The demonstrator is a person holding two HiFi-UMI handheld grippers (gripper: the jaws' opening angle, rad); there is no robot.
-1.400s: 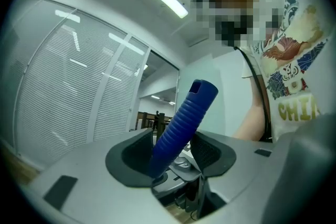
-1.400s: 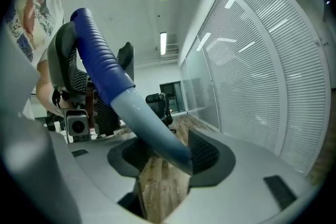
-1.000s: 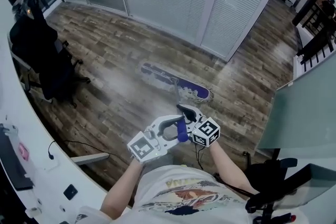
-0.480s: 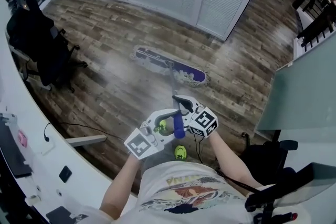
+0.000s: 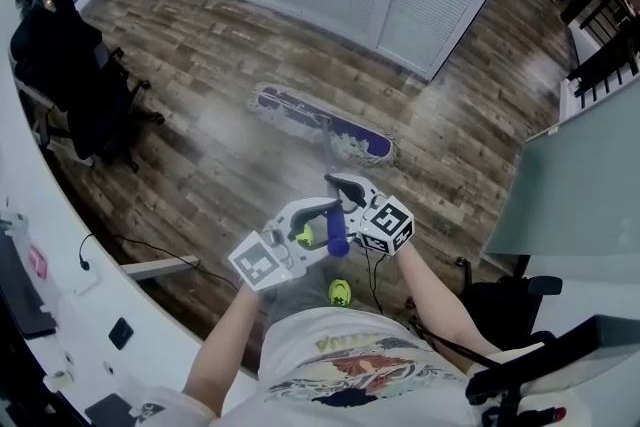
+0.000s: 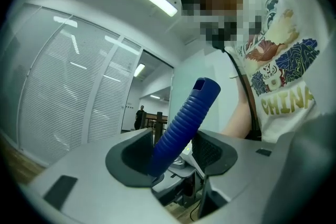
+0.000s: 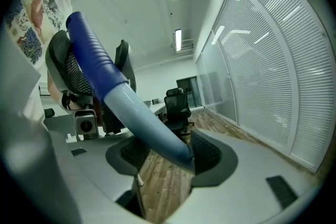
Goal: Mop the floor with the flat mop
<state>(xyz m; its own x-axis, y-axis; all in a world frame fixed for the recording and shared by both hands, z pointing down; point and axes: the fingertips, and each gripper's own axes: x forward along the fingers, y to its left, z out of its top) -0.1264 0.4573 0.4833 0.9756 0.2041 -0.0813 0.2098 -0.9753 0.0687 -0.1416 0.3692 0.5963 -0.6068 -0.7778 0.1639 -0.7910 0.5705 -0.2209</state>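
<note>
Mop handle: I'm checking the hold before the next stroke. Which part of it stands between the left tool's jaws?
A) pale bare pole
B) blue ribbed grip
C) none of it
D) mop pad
B: in the left gripper view the blue ribbed grip stands between the jaws of the left tool, which have just been opening.

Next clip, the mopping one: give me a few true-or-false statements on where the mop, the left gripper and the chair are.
1. The mop head lies flat on the wooden floor. True.
2. The left gripper is empty. False: the mop's blue ribbed grip stands between its jaws, which have just been opening.
3. A black office chair stands at the head view's left. True.
4. The mop head touches the chair. False: bare floor lies between them.
</note>
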